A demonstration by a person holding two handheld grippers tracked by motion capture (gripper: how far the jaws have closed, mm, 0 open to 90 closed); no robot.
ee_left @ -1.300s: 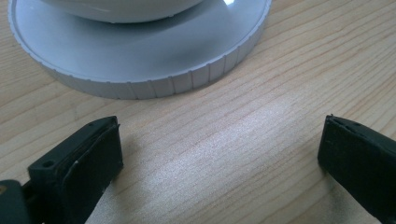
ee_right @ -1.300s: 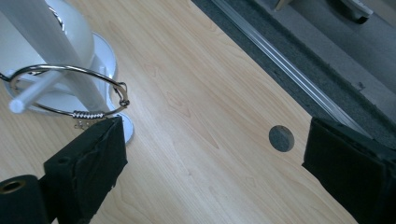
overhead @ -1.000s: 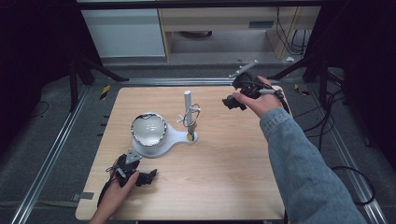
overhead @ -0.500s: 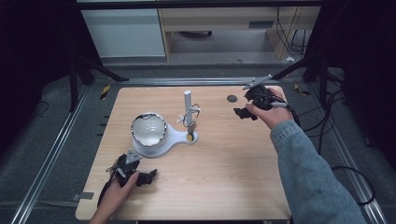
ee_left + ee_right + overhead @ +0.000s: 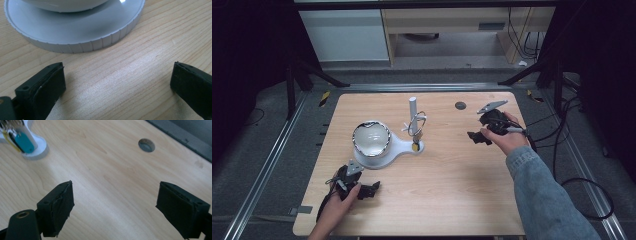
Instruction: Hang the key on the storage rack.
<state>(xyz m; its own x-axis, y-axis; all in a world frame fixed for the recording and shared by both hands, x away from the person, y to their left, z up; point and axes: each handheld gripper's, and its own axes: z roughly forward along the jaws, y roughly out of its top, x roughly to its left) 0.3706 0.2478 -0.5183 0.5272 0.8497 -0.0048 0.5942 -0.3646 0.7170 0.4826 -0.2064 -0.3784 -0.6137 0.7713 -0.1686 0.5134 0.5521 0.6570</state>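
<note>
Right tool [image 5: 475,136] (gaping) near white stand [image 5: 384,148].

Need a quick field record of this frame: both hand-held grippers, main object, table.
left hand-held gripper: near the table's front left edge, jaws apart, nothing between them
right hand-held gripper: over the table's right side, jaws wide, empty, bare wood beneath
white stand: left of centre; round base, upright post, keys or a wire bundle hanging on it, hard to tell
bowl: shiny, sits on the stand's round base
table: light wood, round grommet hole near the far edge
contact: neither hand-held gripper touches the stand
</note>
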